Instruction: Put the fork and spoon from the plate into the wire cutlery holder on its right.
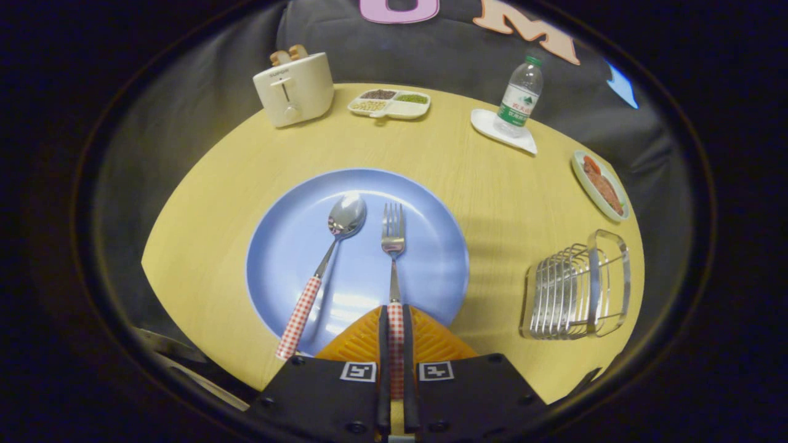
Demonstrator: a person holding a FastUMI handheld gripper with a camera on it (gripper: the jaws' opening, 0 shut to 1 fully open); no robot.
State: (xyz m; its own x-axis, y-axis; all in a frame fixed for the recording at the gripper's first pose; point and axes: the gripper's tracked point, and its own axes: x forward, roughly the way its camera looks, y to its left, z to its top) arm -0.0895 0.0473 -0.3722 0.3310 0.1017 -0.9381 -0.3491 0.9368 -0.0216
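Hand-held gripper (395, 320) squeezed on fork (393, 246) handle, probably tight; next, lifting off plate (289, 246), over to wire cutlery holder (575, 289).

Far side of round pale-wood worktop (258, 184): cream toaster (294, 89) w/ bread, white divided tray (389, 103), clear water bottle (520, 98) on white coaster (492, 126), oval dish (600, 184).

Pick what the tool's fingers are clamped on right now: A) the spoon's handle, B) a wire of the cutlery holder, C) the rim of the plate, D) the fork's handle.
D: the tool has both fingers pressed against the checked handle of the fork, while the spoon lies free on the plate beside it.
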